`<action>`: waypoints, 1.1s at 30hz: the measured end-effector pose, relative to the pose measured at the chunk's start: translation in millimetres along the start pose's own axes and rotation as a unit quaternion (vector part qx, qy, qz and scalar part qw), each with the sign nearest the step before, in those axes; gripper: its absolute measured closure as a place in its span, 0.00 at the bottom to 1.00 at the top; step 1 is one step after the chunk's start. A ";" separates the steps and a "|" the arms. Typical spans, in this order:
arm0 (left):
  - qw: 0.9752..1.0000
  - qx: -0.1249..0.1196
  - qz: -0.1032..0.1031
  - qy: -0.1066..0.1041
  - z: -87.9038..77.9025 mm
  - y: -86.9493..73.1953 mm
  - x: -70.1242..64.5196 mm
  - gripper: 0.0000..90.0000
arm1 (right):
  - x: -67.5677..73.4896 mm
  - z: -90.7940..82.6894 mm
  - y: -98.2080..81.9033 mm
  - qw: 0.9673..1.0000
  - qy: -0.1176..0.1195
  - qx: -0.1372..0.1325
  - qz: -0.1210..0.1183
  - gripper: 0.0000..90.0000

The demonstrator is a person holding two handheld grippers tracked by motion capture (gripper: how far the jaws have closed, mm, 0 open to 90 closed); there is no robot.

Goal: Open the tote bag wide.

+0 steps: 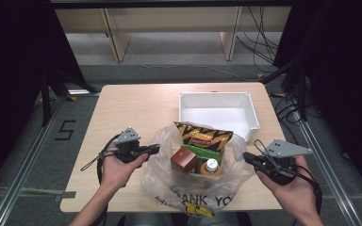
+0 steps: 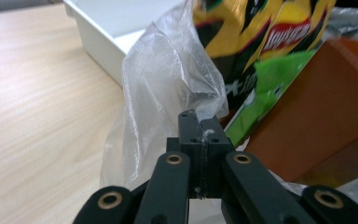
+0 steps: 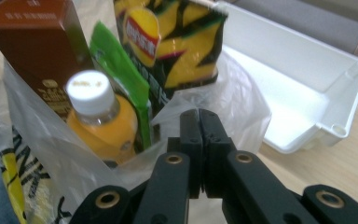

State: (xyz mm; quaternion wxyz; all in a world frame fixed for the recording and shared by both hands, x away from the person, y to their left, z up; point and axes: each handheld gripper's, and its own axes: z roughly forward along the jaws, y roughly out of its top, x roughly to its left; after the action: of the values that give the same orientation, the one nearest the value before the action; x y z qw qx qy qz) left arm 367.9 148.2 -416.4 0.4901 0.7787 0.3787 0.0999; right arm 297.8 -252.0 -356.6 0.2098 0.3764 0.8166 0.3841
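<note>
Centrally at the bottom of the high view, the plastic bag [image 1: 188, 188] sits on the table [image 1: 132, 108], holding a chip packet [image 1: 205, 136], brown carton [image 1: 185, 160] and orange bottle [image 1: 211, 167]. Left gripper [image 1: 156, 149] is clamped on the bag's left edge; right gripper [image 1: 246, 157] is clamped on its right edge. White bin [image 1: 252, 110] stands upper right.

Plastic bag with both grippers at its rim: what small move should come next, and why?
Probably draw the two sides apart. The left gripper and right gripper are each shut on the plastic bag, on opposite sides. The chips bag, brown carton and orange bottle still stand inside, the white bin just behind.
</note>
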 end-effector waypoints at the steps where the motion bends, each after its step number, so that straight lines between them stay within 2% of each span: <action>1: 1.000 0.002 -0.001 0.001 2.1 -3.3 0.5 0.99 | -1.5 3.2 -1.6 1.000 -0.002 -0.001 0.001 0.99; 2: 1.000 0.005 -0.004 -0.001 4.6 -6.6 1.1 0.99 | -2.3 5.8 -4.0 1.000 -0.001 0.006 -0.002 0.99; 3: 1.000 0.009 -0.008 -0.001 6.6 -9.5 1.4 0.99 | -3.1 8.9 -5.8 1.000 -0.001 0.008 0.007 0.99; 4: 1.000 0.015 -0.011 0.000 9.1 -12.9 1.7 0.99 | -4.8 12.2 -8.5 1.000 0.000 0.012 0.003 0.99; 5: 1.000 0.018 -0.009 0.001 10.7 -14.6 2.2 0.99 | -4.7 15.6 -11.6 1.000 0.001 0.024 0.010 0.99; 6: 1.000 0.023 -0.007 0.001 12.5 -17.0 2.9 0.99 | -7.3 18.1 -13.3 1.000 0.001 0.026 0.002 0.99; 7: 1.000 0.025 -0.008 0.001 14.5 -19.1 3.7 0.99 | -6.1 20.9 -15.9 0.999 -0.002 0.033 0.017 0.99; 9: 0.999 0.032 -0.012 -0.001 18.2 -23.5 5.6 0.99 | -13.2 28.7 -20.9 0.999 -0.011 0.034 -0.006 1.00; 10: 0.999 0.035 -0.013 0.000 19.8 -25.7 6.9 0.99 | -16.3 34.7 -26.3 0.998 -0.008 0.055 0.006 1.00; 13: 0.999 0.042 -0.021 0.004 24.7 -32.3 10.1 0.99 | -19.5 40.7 -31.4 0.997 -0.011 0.070 0.007 1.00; 14: 0.999 0.051 -0.016 0.002 25.5 -34.0 12.8 0.99 | -21.9 44.3 -34.1 0.997 -0.014 0.073 0.002 1.00; 15: 0.999 0.046 -0.026 0.006 27.9 -36.3 12.9 0.99 | -23.3 47.2 -36.4 0.997 -0.014 0.081 0.004 1.00; 16: 0.998 0.050 -0.026 0.005 29.4 -37.9 15.0 0.99 | -25.5 50.1 -38.3 0.996 -0.015 0.087 0.001 1.00; 17: 0.998 0.055 -0.027 0.005 30.4 -39.3 16.5 0.99 | -25.7 53.2 -40.3 0.996 -0.019 0.089 0.011 1.00; 18: 0.998 0.060 -0.026 0.006 31.5 -40.7 18.1 0.99 | -28.7 56.1 -42.1 0.995 -0.019 0.093 0.001 1.00; 19: 0.998 0.064 -0.026 0.008 32.4 -41.9 19.6 0.99 | -29.5 58.2 -43.0 0.995 -0.018 0.102 0.007 1.00; 20: 0.998 0.059 -0.035 0.009 34.3 -43.1 19.7 0.99 | -32.8 62.9 -45.5 0.994 -0.031 0.106 -0.005 1.00; 21: 0.998 0.060 -0.034 0.011 35.3 -44.0 20.9 0.99 | -32.8 62.9 -45.5 0.994 -0.031 0.106 -0.005 1.00; 22: 0.997 0.069 -0.029 0.011 35.2 -44.5 22.9 0.99 | -35.3 66.0 -46.8 0.992 -0.034 0.118 -0.002 1.00; 24: 0.997 0.070 -0.036 0.013 37.0 -45.7 24.4 0.99 | -37.1 67.7 -47.7 0.992 -0.035 0.120 0.001 1.00; 25: 0.997 0.061 -0.041 0.018 39.0 -46.9 24.4 0.99 | -39.5 70.1 -49.3 0.992 -0.036 0.121 -0.005 1.00; 26: 0.997 0.074 -0.033 0.016 38.2 -46.9 26.6 0.99 | -41.0 71.5 -50.0 0.992 -0.035 0.125 -0.001 1.00; 27: 0.996 0.077 -0.035 0.016 38.9 -47.4 27.0 0.99 | -42.6 73.2 -51.4 0.991 -0.038 0.128 -0.005 1.00; 28: 0.996 0.075 -0.035 0.018 39.9 -48.3 27.1 0.99 | -42.3 74.0 -51.6 0.990 -0.035 0.135 0.007 1.00; 29: 0.996 0.080 -0.035 0.018 40.5 -48.5 27.7 0.99 | -44.1 75.7 -52.8 0.990 -0.036 0.137 -0.001 1.00; 30: 0.996 0.082 -0.034 0.018 41.5 -49.2 28.6 0.99 | -43.9 76.9 -53.4 0.989 -0.035 0.141 0.006 1.00; 33: 0.995 0.085 -0.042 0.026 44.3 -51.4 30.2 0.99 | -46.4 81.7 -56.7 0.988 -0.035 0.152 -0.004 1.00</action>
State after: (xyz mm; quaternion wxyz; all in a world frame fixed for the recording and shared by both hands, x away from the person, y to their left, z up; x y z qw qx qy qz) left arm 386.9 150.5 -488.2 0.4163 0.7979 0.4308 0.0669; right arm 352.8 -273.5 -449.0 0.1804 0.4139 0.8592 0.2408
